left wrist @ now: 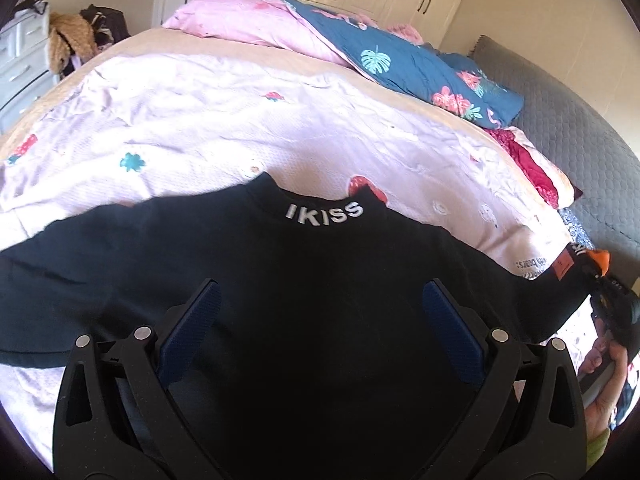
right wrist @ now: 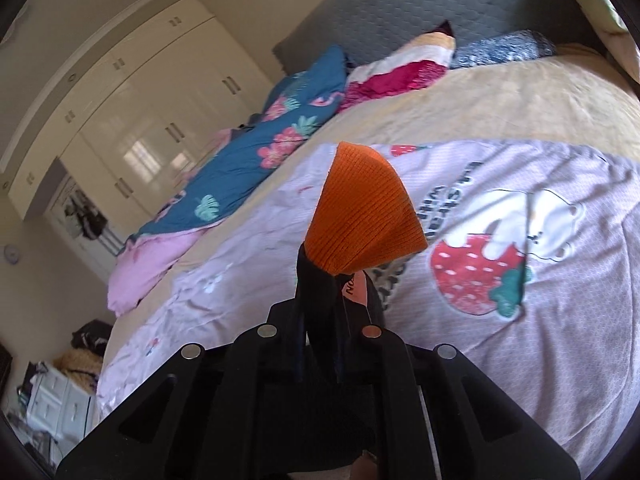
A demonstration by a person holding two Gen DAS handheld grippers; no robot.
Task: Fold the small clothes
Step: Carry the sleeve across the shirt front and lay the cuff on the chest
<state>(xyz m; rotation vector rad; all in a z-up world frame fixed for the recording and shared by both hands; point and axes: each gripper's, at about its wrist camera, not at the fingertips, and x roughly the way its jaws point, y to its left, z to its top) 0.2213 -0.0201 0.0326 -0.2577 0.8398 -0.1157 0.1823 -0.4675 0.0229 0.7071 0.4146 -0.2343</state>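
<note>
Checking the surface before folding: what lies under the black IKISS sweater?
Under the black sweater with the orange cuff a pale pink strawberry-print sheet shows around its edges, over a beige blanket. Whatever lies directly beneath the sweater's body is covered.

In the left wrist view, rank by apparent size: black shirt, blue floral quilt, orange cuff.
1. black shirt, though it lies nearest the camera, which inflates it.
2. blue floral quilt, farther back.
3. orange cuff, a sliver held in the right gripper.
</note>
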